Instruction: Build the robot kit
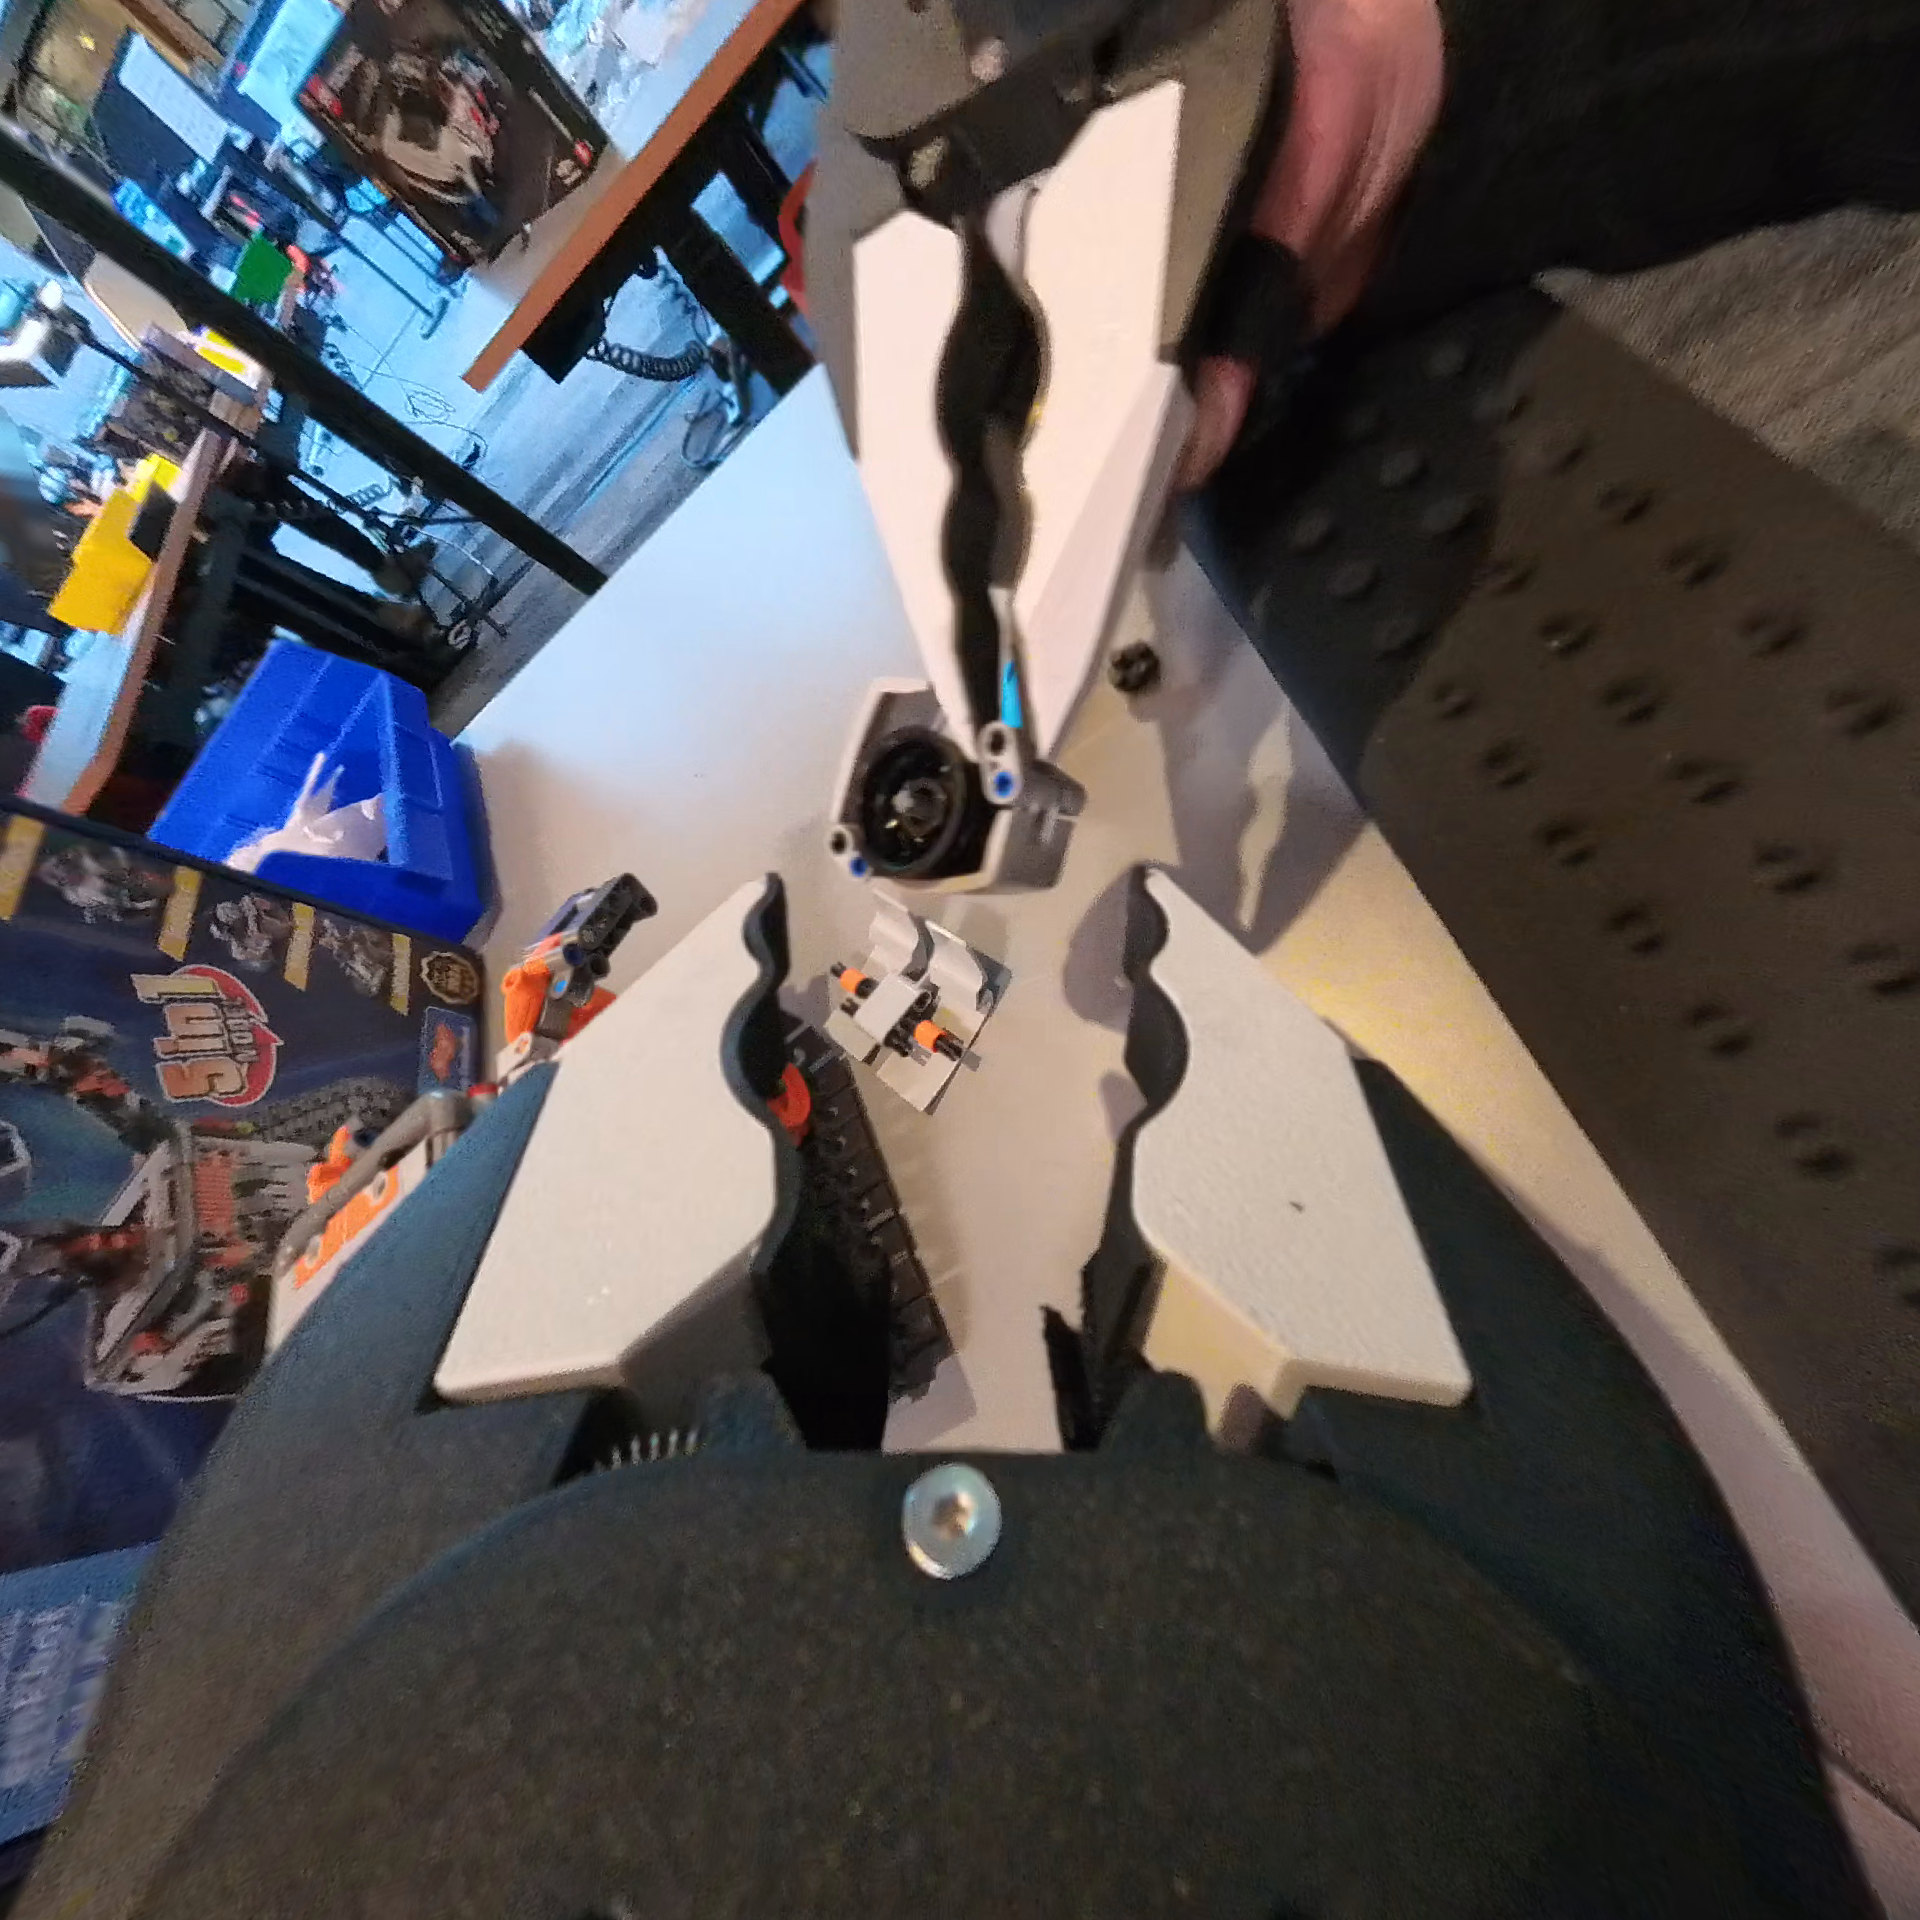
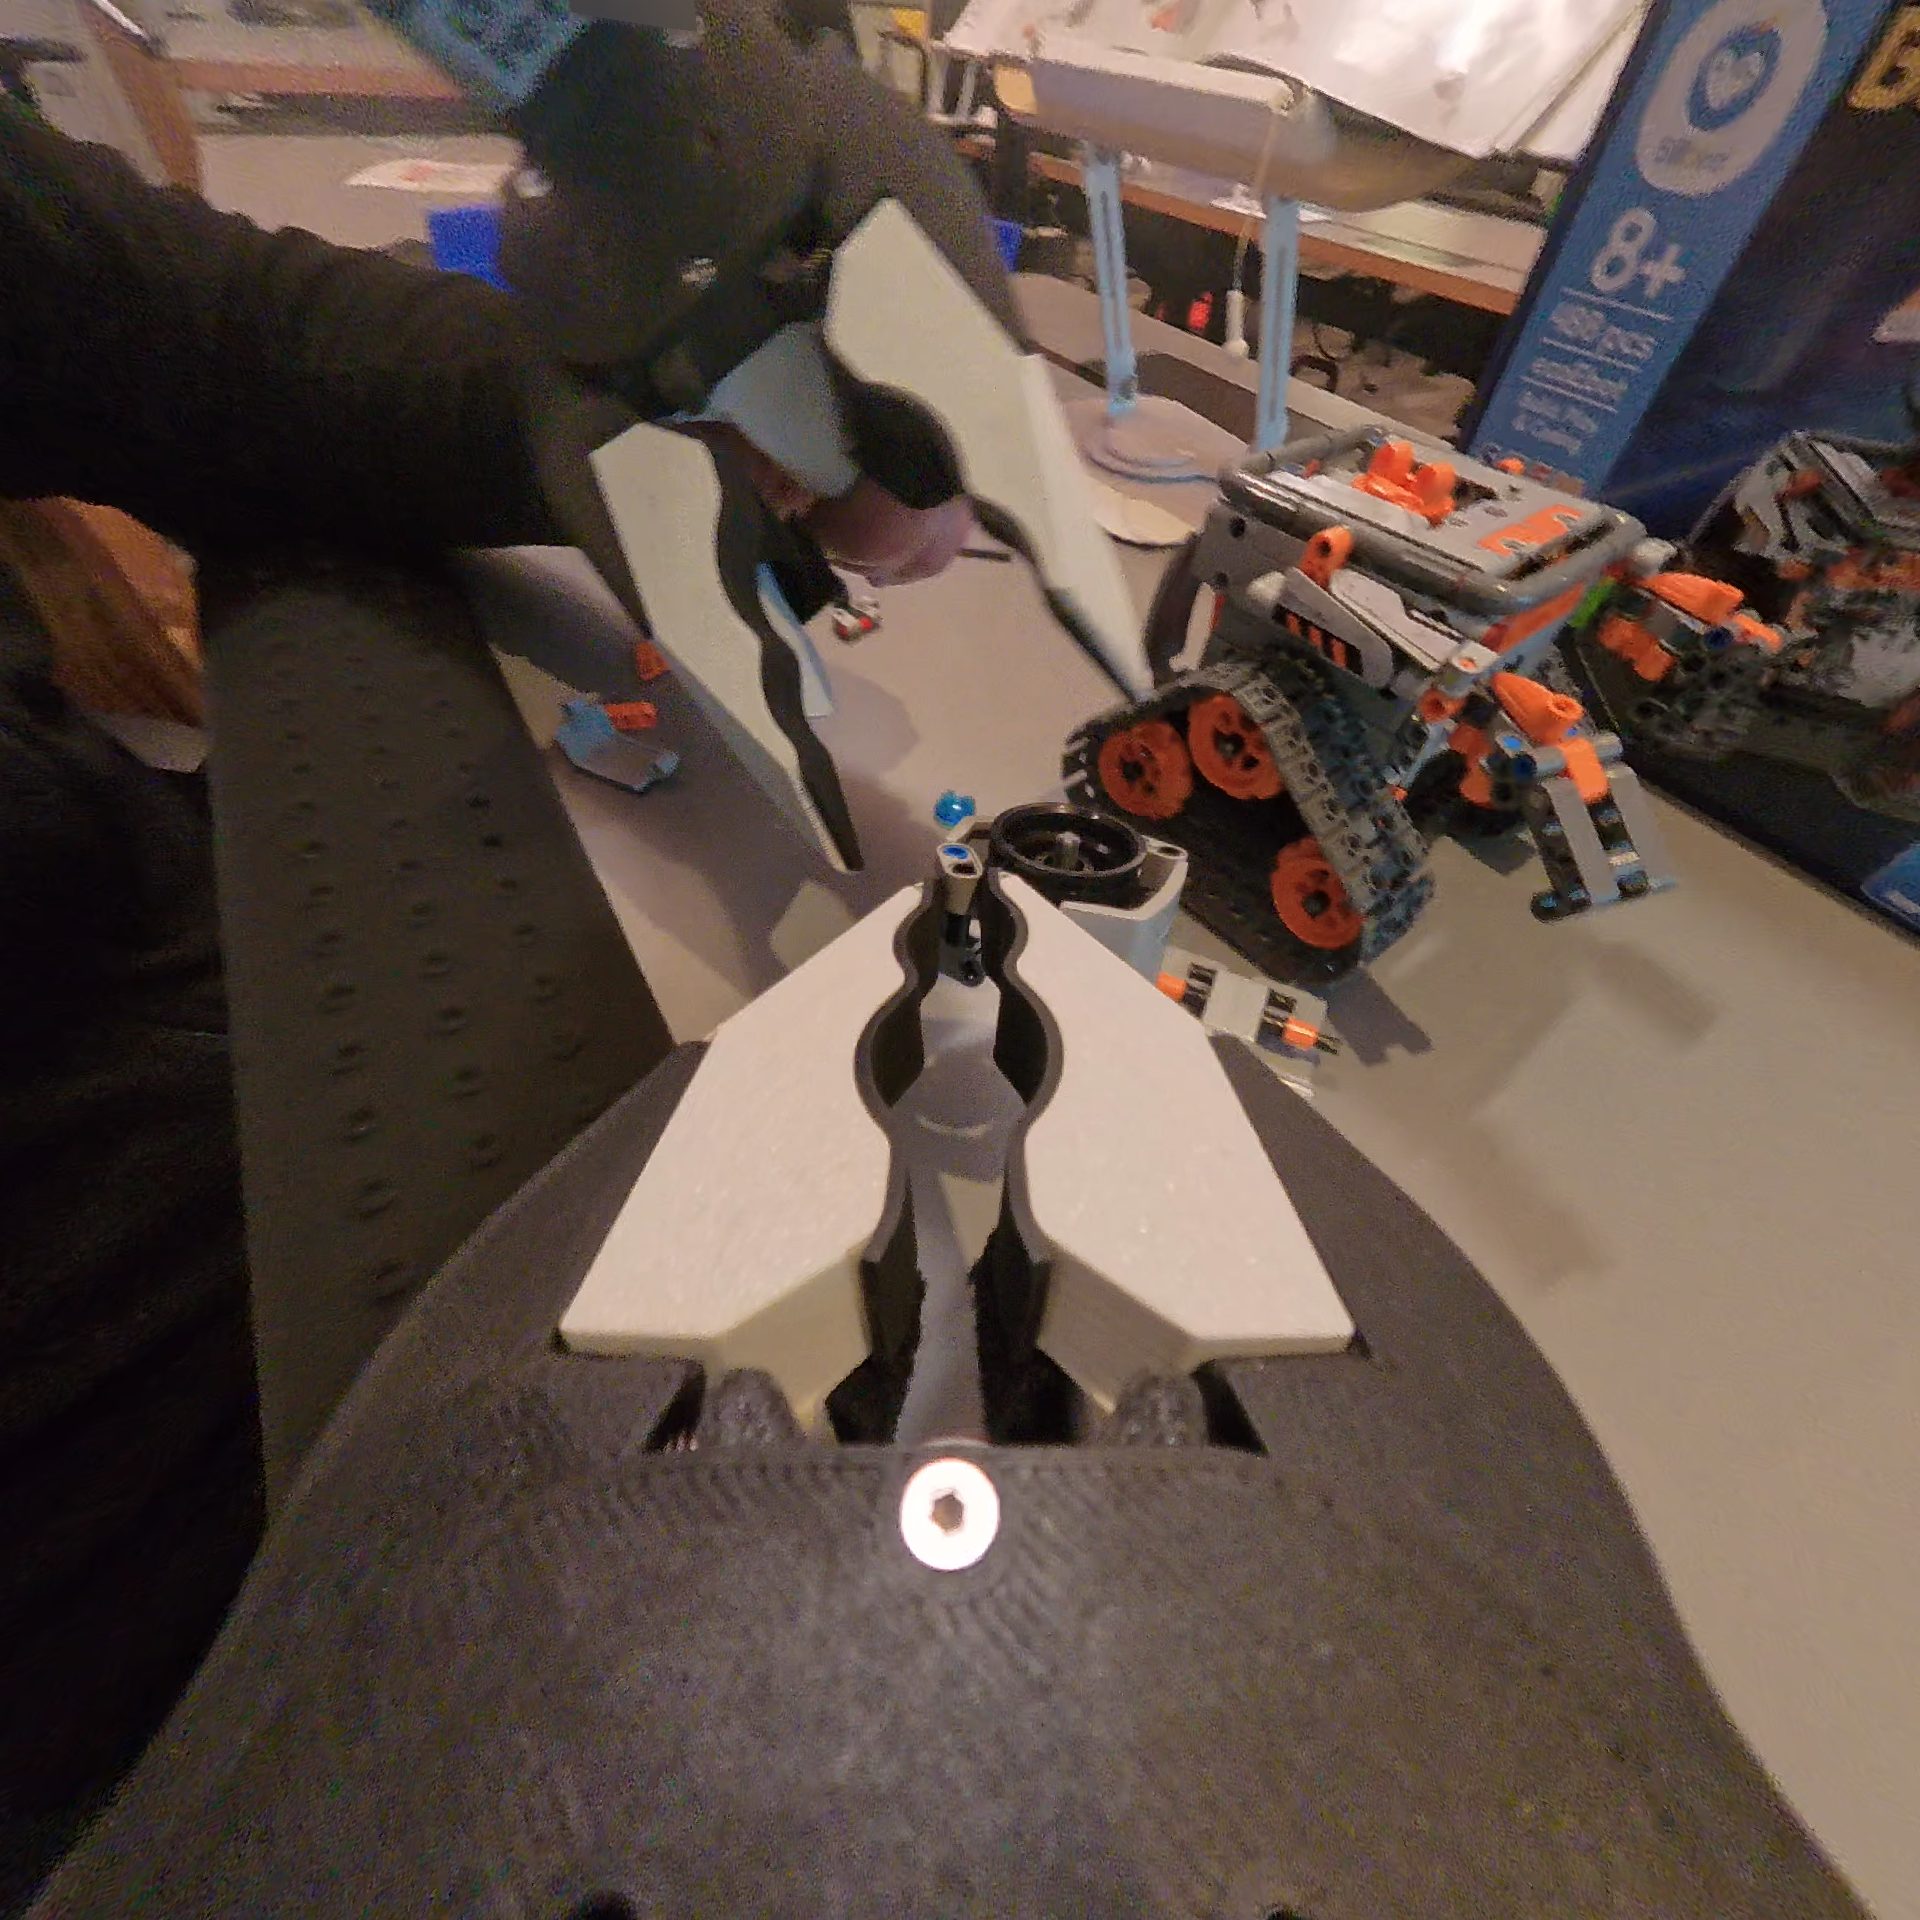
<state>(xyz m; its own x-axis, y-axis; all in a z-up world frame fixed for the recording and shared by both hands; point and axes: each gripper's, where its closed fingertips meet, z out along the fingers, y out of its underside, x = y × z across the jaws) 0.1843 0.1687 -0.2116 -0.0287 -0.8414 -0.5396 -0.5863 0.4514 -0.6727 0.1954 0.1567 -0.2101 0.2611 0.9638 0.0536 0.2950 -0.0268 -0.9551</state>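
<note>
Grey plastic, a small beam piece (image 2: pixel 958 878) with blue pins, sits pinched upright at the tips of the right claw (image 2: pixel 961 914), its long axis running along the fingers toward 12 o'clock. Just past it lies the grey motor block (image 2: pixel 1117 914) with its black round hub, touching the tabletop (image 2: pixel 1558 1143). The left claw (image 1: pixel 956 904) hangs wide open and empty, the block just beyond its tips at 12 o'clock and a small grey-and-orange assembly (image 1: pixel 914 1013) between its fingers.
</note>
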